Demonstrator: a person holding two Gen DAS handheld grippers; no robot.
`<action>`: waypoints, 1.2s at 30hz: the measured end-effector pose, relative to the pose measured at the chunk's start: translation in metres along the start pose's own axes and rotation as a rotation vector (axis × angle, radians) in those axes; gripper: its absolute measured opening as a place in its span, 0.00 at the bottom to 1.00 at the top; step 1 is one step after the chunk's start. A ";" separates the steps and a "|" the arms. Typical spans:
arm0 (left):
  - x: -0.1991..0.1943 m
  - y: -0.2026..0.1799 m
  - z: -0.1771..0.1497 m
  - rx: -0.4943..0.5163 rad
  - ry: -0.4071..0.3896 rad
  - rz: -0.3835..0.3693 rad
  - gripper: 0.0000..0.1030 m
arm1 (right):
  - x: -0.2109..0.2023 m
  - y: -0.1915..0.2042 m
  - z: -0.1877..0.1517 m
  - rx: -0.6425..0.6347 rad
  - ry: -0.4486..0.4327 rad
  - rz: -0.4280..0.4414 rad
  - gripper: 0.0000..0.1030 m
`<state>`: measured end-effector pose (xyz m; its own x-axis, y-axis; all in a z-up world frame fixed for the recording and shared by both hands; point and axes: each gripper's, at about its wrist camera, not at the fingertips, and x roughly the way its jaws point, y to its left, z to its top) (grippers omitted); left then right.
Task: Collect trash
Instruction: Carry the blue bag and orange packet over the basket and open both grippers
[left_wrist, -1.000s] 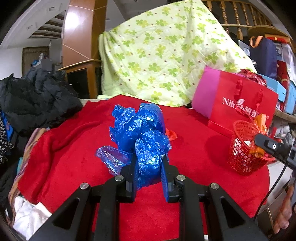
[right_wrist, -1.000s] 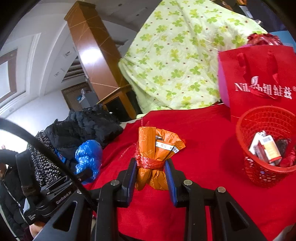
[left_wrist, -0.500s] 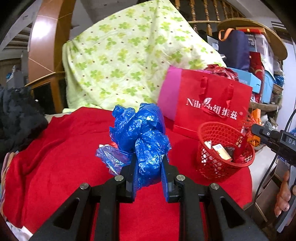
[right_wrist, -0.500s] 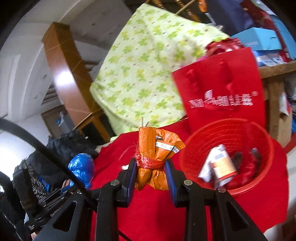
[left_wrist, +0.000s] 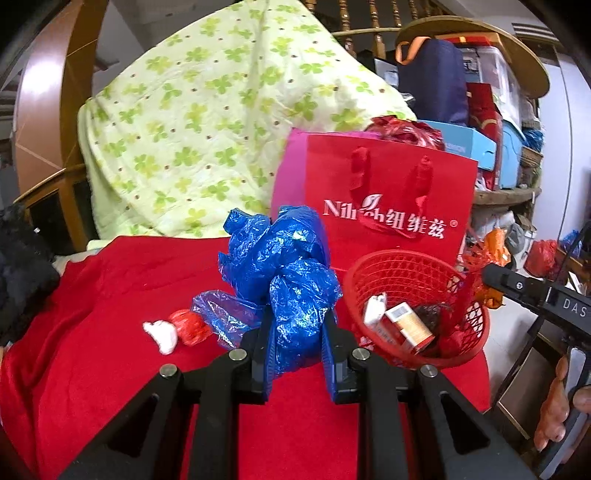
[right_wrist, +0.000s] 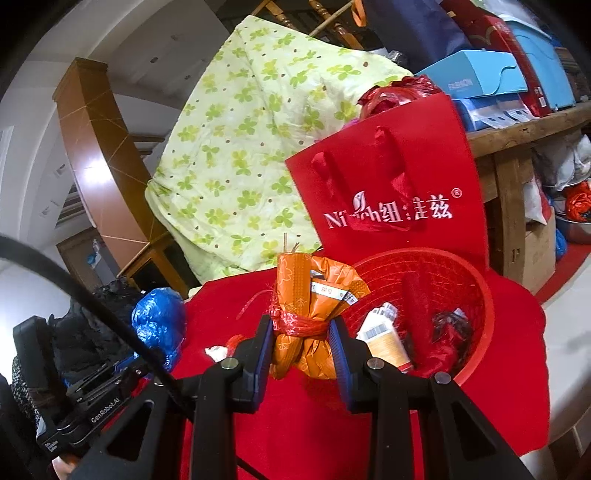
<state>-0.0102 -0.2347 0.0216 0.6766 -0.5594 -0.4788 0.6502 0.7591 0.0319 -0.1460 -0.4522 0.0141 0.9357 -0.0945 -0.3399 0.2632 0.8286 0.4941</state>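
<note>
2 hand-held grippers show here, each closed tight on a piece of trash. From the left wrist view, the left hand-held gripper (left_wrist: 295, 354) pinches a crumpled blue plastic bag (left_wrist: 284, 269) between its pads; the bag bulges up and out above the fingers toward 12 o'clock. From the right wrist view, the right hand-held gripper (right_wrist: 301, 350) clamps an orange wrapper bundle (right_wrist: 314, 306) tied round its middle with a red plastic strip, the pads pressing on it just below the tie.

A red mesh basket (left_wrist: 476, 332) stands on the red cloth (left_wrist: 92, 369) covering the bench. In the left view it sits at about 3 o'clock from the blue bag, just beside it. In the right view the same basket (right_wrist: 480, 295) lies at 2 o'clock from the orange bundle, whose upper edge overlaps the rim in the picture; whether they touch I cannot tell. Inside the basket lie a small carton (left_wrist: 408, 326), a white scrap and some dark and red crumpled bits.

On the cloth at 9 o'clock from the left gripper lie a white wad (left_wrist: 162, 334) and, touching it, a small red crumpled wrapper (left_wrist: 190, 326). A red gift bag (left_wrist: 388, 206) with white lettering stands behind the basket at 12 o'clock, and a green clover-print quilt (left_wrist: 207, 129) rises behind that at 11 o'clock.
</note>
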 end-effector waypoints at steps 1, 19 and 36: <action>0.003 -0.004 0.002 0.007 0.000 -0.006 0.23 | 0.000 -0.004 0.002 0.002 -0.001 -0.007 0.31; 0.067 -0.064 0.011 0.055 0.083 -0.247 0.24 | 0.021 -0.058 0.025 0.016 0.048 -0.058 0.33; 0.047 -0.009 -0.032 -0.010 0.138 -0.179 0.63 | 0.020 -0.067 0.020 0.060 0.007 0.019 0.67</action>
<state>0.0046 -0.2571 -0.0287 0.4963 -0.6354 -0.5916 0.7517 0.6554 -0.0733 -0.1399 -0.5211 -0.0096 0.9390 -0.0752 -0.3355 0.2593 0.7956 0.5475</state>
